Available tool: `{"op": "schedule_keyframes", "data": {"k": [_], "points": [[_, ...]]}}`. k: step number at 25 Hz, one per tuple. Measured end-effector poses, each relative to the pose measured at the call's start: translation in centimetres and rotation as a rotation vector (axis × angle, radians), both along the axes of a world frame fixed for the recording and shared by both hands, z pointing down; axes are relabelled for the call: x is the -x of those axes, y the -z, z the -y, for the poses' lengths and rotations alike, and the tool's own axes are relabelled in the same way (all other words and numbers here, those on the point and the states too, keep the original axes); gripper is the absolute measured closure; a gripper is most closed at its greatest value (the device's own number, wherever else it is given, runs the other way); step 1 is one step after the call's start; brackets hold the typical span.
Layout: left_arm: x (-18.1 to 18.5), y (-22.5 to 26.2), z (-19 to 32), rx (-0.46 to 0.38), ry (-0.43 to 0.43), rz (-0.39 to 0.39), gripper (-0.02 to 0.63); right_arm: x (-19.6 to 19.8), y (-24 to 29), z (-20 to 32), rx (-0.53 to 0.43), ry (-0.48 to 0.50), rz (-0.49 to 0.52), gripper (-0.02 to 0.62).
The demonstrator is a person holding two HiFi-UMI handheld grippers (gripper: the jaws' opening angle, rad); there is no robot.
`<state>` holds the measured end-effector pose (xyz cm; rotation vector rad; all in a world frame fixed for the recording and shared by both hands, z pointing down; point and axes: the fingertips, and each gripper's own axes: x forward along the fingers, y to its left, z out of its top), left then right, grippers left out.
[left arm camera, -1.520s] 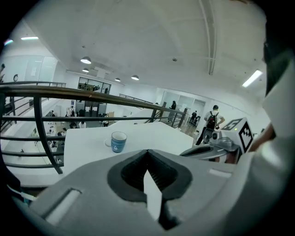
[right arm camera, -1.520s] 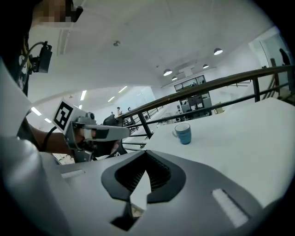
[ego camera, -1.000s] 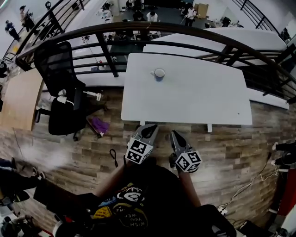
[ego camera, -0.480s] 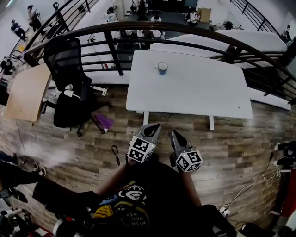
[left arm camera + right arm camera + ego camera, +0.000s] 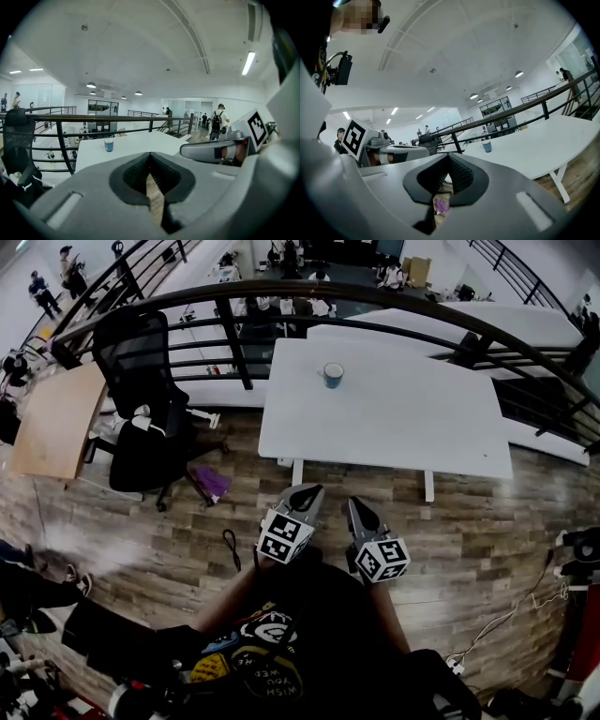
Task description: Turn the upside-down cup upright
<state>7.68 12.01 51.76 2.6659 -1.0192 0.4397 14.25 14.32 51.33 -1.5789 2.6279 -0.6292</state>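
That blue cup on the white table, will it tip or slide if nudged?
Probably rigid and light: the cup looks like a small mug. It stands squat on the smooth table, so a nudge likely slides rather than tips it.

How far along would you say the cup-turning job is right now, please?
Nothing looks done yet: the cup stands near the far edge of the table, its orientation unclear from here. In hand: nothing; the left gripper and right gripper are both shut and empty, over the wooden floor short of the table. Left: reach, grip and turn it.
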Motion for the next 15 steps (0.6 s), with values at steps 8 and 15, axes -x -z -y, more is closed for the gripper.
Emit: {"op": "schedule_keyframes", "data": {"k": [8, 15], "points": [[0.5, -0.3, 0.2, 0.004, 0.008, 0.006, 0.601, 0.0, -0.2, 0.6, 0.01, 0.015, -0.006, 0.594], [-0.4, 0.4, 0.0, -0.013, -0.008, -0.004, 0.601, -0.4, 0.5, 0.4, 0.0, 0.006, -0.004, 0.594]]}}
